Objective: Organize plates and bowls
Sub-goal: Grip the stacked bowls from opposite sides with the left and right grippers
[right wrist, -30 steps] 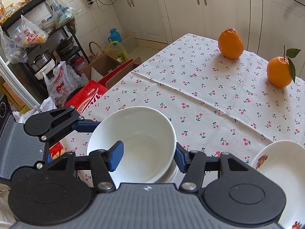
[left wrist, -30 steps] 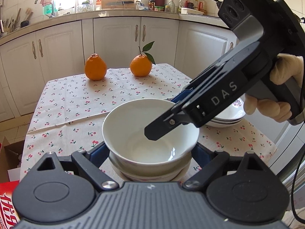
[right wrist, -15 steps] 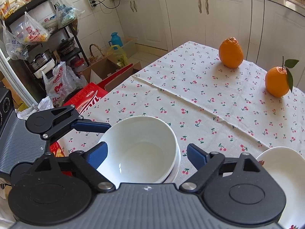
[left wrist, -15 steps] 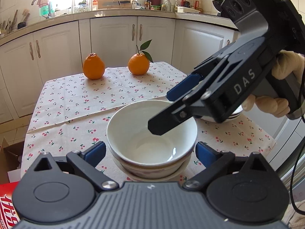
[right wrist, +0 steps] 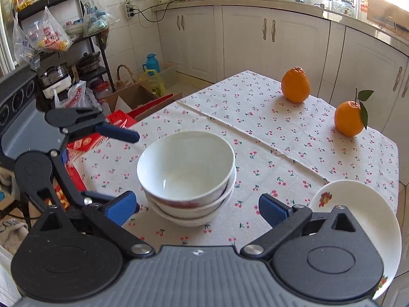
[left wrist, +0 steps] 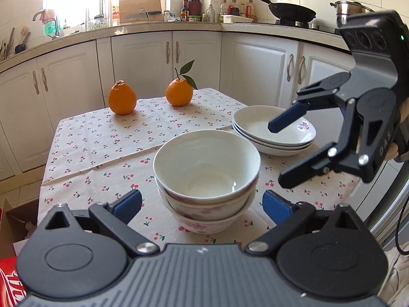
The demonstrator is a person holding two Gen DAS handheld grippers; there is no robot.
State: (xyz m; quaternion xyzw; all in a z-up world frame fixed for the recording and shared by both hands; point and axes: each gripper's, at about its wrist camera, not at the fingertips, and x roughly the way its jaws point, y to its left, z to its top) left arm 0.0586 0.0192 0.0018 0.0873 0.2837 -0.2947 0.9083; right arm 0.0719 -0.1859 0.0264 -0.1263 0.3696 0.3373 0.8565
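Three white bowls (left wrist: 206, 174) with pink flower prints stand nested in one stack on the cherry-print tablecloth (left wrist: 102, 138); the stack also shows in the right wrist view (right wrist: 186, 176). A stack of three white plates (left wrist: 273, 134) sits to its right, seen at the lower right of the right wrist view (right wrist: 358, 204). My left gripper (left wrist: 202, 204) is open and empty, pulled back just short of the bowls. My right gripper (right wrist: 196, 207) is open and empty, also a little back from the bowls; it shows at the right of the left wrist view (left wrist: 283, 153).
Two oranges (left wrist: 122, 101) (left wrist: 179, 92) sit at the table's far side. White cabinets (left wrist: 143, 58) line the walls. Red boxes (right wrist: 120, 120) and a cluttered shelf (right wrist: 64, 51) stand on the floor left of the table.
Both grippers opened, let go of the top bowl on the stack, and drew back and up from it. The right gripper moved out to the right.
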